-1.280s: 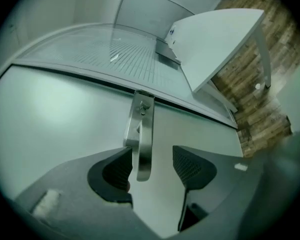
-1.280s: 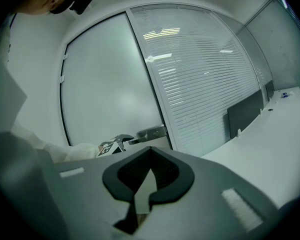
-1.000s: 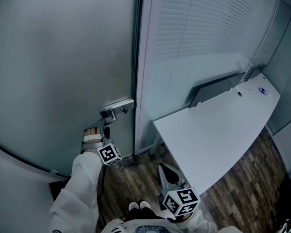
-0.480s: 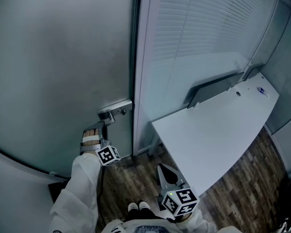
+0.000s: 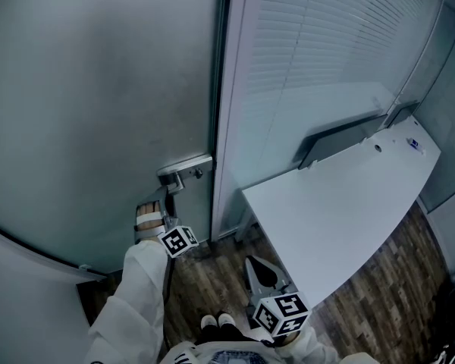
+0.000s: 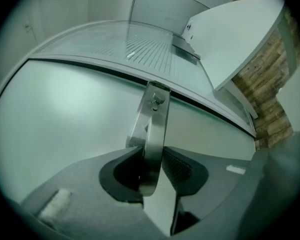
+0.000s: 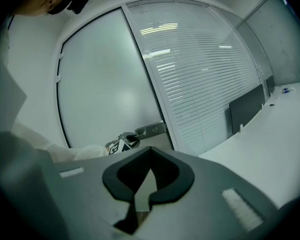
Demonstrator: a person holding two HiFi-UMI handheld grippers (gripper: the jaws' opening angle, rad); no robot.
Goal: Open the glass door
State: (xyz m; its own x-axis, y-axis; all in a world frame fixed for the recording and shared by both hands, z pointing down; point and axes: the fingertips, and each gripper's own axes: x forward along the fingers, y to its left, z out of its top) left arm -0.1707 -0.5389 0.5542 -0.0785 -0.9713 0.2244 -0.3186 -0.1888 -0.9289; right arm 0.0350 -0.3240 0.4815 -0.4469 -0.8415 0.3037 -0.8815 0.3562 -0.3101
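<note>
Nearest, low in the centre of the head view, the right tool (image 5: 262, 268) hung idle over the wood floor (image 5: 205, 279), its jaws drawn together on nothing. Up and left of it, the left tool (image 5: 164, 197) had just been closing, and its jaws clamped the steel door handle (image 6: 152, 134) between them. Beyond, the frosted glass door (image 5: 98, 105) filling the upper left sat shut against its frame. With the grip made, pressing the lever down looked to be the next step.
</note>
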